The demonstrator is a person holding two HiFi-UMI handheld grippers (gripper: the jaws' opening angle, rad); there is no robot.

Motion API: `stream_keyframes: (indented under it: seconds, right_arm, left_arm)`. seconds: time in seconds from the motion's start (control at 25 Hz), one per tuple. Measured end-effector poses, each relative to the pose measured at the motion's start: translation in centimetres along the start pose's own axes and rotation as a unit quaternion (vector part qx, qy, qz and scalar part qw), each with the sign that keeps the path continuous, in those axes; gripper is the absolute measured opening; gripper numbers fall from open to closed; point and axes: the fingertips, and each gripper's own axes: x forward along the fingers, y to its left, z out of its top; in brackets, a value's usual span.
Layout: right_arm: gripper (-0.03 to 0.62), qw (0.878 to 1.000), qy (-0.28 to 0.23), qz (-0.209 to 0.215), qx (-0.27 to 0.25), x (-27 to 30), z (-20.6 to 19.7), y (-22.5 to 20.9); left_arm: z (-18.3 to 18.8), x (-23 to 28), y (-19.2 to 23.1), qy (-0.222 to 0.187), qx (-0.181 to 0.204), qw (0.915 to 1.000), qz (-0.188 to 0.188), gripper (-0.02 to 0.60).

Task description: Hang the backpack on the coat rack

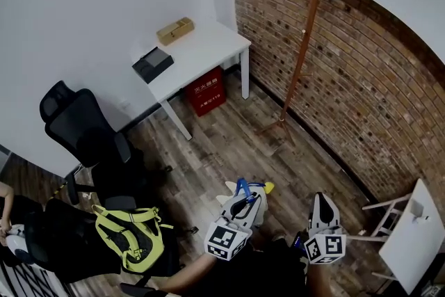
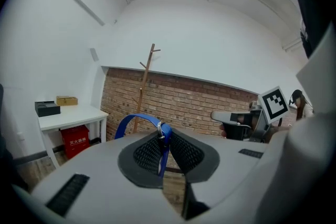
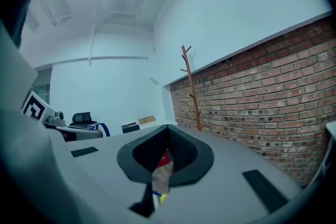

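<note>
Blue loop (image 2: 137,119) pinched in left gripper (image 2: 161,149); backpack (image 1: 264,186) likely soft, light, swingy; right gripper (image 3: 168,153) closed, empty.

A box (image 1: 174,30) and a flat case (image 1: 153,64) lie on the desk (image 1: 208,45), the case nearer the chair (image 1: 83,129) that stands left of the desk, a crate (image 1: 206,92) sits under the desk, and the coat rack (image 1: 302,45) stands right of it, by the brick wall (image 1: 361,80).
</note>
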Motion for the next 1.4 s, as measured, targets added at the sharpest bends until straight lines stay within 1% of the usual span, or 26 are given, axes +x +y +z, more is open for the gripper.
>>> stream_keyframes:
  seconds: [0.12,0.28,0.48,0.64,0.88,1.16,1.28,1.4]
  right_arm:
    - [0.012,1.0,-0.004,-0.003,-0.006,0.1,0.3,0.1]
    - [0.012,1.0,-0.001,-0.003,-0.007,0.5,0.2,-0.6]
    - [0.012,1.0,-0.006,0.004,-0.004,2.0,0.8,-2.0]
    - [0.012,1.0,-0.008,0.016,-0.001,4.0,1.4,-3.4]
    - [0.012,0.999,0.015,0.036,-0.006,7.1,1.2,-5.1]
    - [0.012,0.996,0.025,0.08,-0.011,10.3,1.6,-6.7]
    - [0.012,0.995,0.024,0.092,-0.015,11.7,2.0,-7.6]
    - [0.012,0.995,0.027,0.093,-0.017,12.9,2.5,-8.3]
  left_arm:
    - [-0.3,0.2,0.5,0.007,-0.002,1.0,-0.002,0.043]
    - [-0.2,0.5,0.7,0.005,-0.002,1.0,-0.001,0.043]
    - [0.4,2.3,1.9,0.004,0.0,0.9999,0.014,0.044]
    - [1.1,3.9,2.3,0.004,0.0,0.9996,0.028,0.044]
    - [1.8,7.0,2.8,-0.004,-0.009,0.9986,0.052,0.043]
    - [2.2,10.7,4.0,-0.003,-0.026,0.995,0.096,0.043]
    - [2.9,12.6,4.2,-0.009,-0.027,0.9947,0.099,0.044]
    - [3.7,14.6,4.3,-0.012,-0.03,0.995,0.095,0.043]
